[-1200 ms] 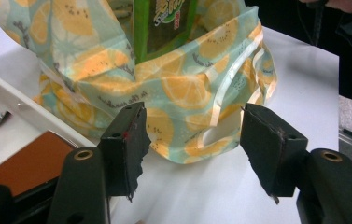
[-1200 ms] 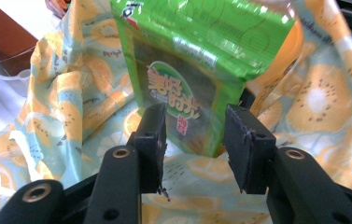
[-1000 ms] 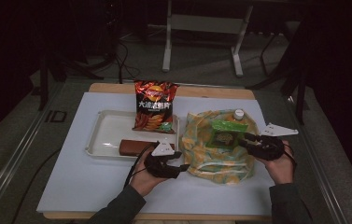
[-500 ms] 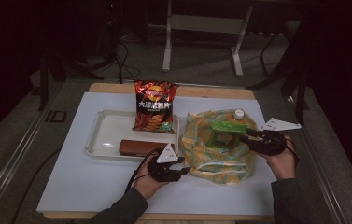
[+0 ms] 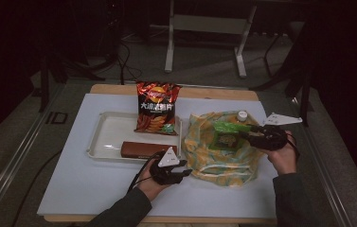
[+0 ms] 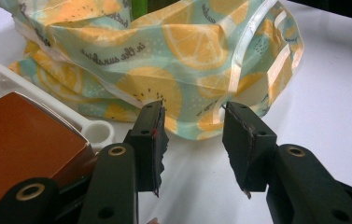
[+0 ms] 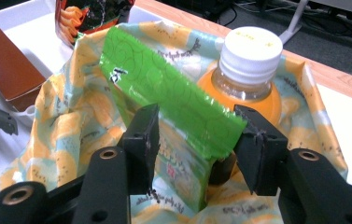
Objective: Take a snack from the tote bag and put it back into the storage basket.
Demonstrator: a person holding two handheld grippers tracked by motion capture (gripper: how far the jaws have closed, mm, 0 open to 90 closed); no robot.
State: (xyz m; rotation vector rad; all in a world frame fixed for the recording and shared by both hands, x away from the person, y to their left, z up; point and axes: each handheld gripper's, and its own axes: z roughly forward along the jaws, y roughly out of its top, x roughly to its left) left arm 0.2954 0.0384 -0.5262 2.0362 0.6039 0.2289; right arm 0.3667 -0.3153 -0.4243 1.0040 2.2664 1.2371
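Green foil snack packet [image 7: 173,98] standing in lemon-print fabric bag [image 5: 214,156], between opening jaws of right gripper [image 7: 194,140], pads apart from it, left gripper [image 6: 192,135] open, closing, just beside bag's edge.

Black jaws, brass-ringed screw holes, dark sleeves [image 5: 124,213]

A pale mint cloth bag [image 5: 214,158] printed with orange-yellow citrus slices and dark script sits on a white table top [image 5: 81,175], wood-edged at twelve o'clock. Inside the bag: a bright green packet [image 7: 164,88] with a fine swirl pattern and a bottle [image 7: 246,74] of orange drink under a white cap. At nine o'clock from the bag, a white tray [image 5: 107,132] carries a reddish-brown box [image 5: 143,149] and a red-and-orange crisp packet [image 5: 157,109]. Both grippers are black.
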